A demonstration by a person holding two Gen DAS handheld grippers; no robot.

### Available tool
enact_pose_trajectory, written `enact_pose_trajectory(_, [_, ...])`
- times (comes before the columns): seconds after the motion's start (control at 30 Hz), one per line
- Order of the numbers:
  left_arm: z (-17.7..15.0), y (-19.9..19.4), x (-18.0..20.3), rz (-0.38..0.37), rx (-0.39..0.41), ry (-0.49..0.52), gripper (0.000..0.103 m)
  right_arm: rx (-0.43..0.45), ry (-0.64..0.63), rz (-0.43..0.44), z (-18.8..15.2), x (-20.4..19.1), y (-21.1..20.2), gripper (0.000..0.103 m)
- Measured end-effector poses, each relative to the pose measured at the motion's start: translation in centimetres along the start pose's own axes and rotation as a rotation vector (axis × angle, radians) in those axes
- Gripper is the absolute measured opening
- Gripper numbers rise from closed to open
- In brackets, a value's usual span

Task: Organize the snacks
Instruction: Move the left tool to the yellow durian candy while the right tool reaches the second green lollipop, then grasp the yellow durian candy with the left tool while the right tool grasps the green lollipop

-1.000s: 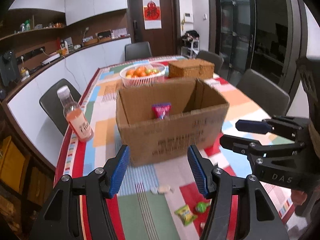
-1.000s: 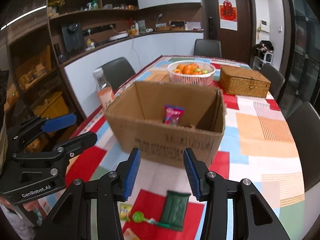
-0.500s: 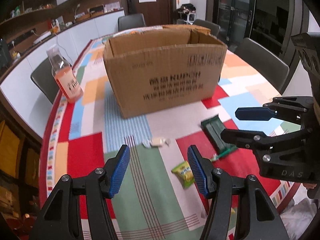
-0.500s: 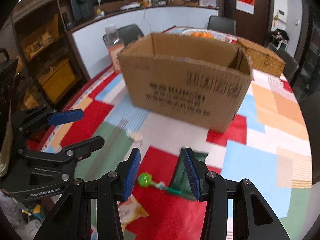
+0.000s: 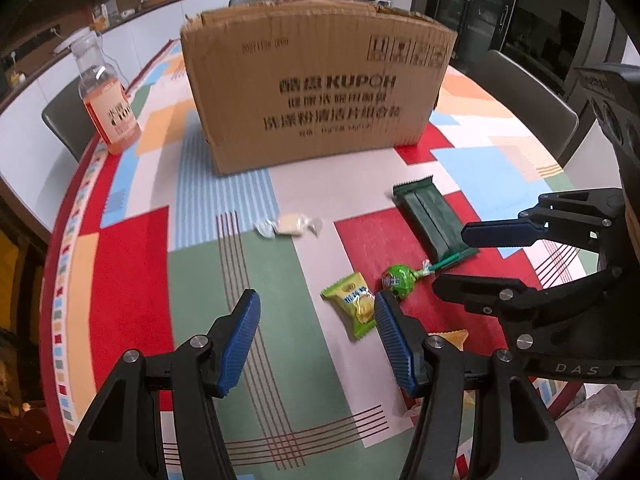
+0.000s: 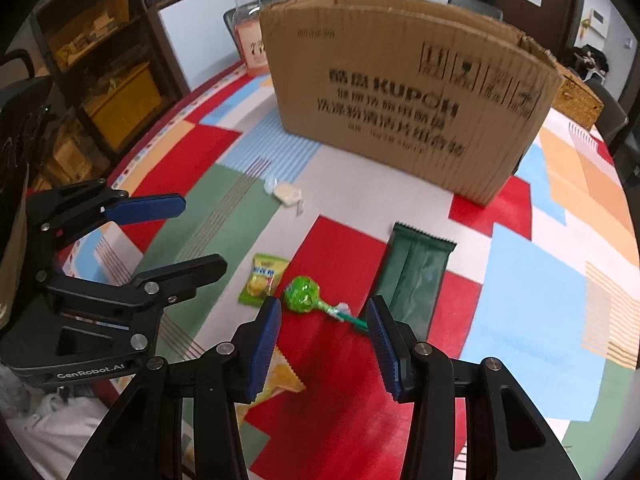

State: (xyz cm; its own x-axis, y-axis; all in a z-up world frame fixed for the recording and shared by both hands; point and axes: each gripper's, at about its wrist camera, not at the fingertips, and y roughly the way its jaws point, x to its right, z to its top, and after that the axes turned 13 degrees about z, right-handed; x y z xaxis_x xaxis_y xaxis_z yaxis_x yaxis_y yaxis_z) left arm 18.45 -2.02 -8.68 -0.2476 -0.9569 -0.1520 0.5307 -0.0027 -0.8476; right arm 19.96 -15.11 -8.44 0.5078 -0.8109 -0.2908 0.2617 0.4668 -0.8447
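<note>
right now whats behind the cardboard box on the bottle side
In the right wrist view, the orange drink bottle stands behind the cardboard box, partly hidden by its corner. The box's near wall covers its inside.

Black fingers (image 5: 240,332), ribbed blue pads (image 6: 264,340)

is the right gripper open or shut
Open: the right gripper has a wide gap between its blue pads, holding nothing, just above the green lollipop.

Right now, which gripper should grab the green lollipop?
Right, most likely. The right gripper is open and empty, with the green lollipop just ahead between its fingertips. The left gripper, also open, faces bare tablecloth, with the lollipop off past its right finger, nearer the yellow-green candy packet.
</note>
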Motion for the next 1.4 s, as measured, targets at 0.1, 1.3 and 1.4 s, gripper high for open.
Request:
enact_pose_trajectory(0.1, [-0.1,0.9,0.3,-0.029,-0.026,-0.007,0.056,-0.011,0.007,0.008,-0.1,0.3,0.4,0.046])
enact_pose_trajectory(1.3, [0.1,3.8,0.3,-0.06,-0.096,-0.075,0.023,-0.059,-0.018,0.04,0.9,0.7,3.4,0.045])
enact_pose_trajectory(1.4, [0.0,3.5,-0.2,-0.055,-0.094,-0.091,0.023,-0.071,-0.02,0.052,1.1,0.4,4.1,0.045])
